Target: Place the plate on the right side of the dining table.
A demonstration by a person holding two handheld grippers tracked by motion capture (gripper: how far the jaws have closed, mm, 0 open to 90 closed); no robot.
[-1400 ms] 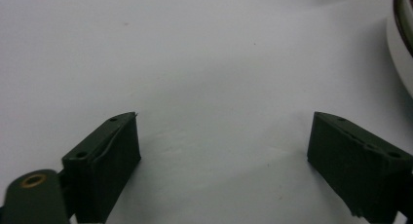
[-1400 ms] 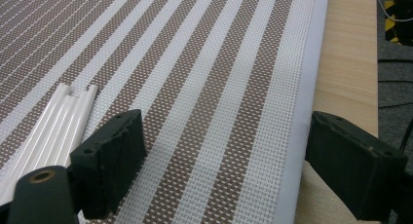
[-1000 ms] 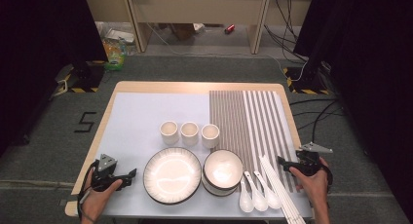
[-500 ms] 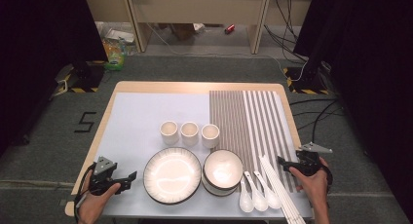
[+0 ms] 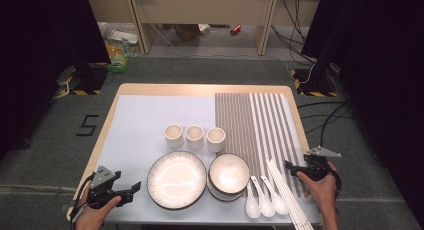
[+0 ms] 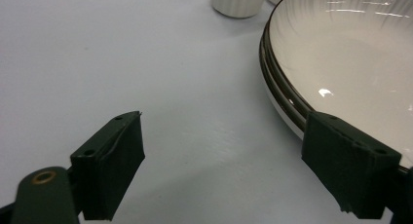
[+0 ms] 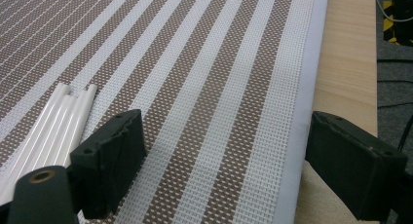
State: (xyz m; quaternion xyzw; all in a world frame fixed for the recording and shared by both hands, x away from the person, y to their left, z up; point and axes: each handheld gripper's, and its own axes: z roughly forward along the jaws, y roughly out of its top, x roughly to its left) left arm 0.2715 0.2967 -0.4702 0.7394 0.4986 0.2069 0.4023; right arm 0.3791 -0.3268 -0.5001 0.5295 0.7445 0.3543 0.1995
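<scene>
My left gripper (image 5: 131,189) (image 6: 224,170) rests open low over the pale blue cloth at the front left, its right jaw against the rim of a large dark-rimmed white plate (image 5: 176,179) (image 6: 350,63). Beside the plate stands a stack of white bowls (image 5: 228,176). Three white cups (image 5: 195,137) line up behind them; one cup (image 6: 238,1) is seen in the left gripper view. My right gripper (image 5: 295,168) (image 7: 224,160) stands open at the front right over the striped brown-and-white mat (image 5: 257,125) (image 7: 195,68). White chopsticks (image 5: 285,190) (image 7: 53,126) lie just left of it. Three white spoons (image 5: 263,199) lie by the bowls.
The wooden table edge (image 7: 348,63) runs just right of the mat. Bare blue cloth (image 5: 140,120) spreads over the left and far half of the table. Cables and floor gear (image 5: 320,77) lie beyond the table's right side.
My left gripper has shifted slightly toward the front edge of the table. The right gripper and the tableware stay where they were.
</scene>
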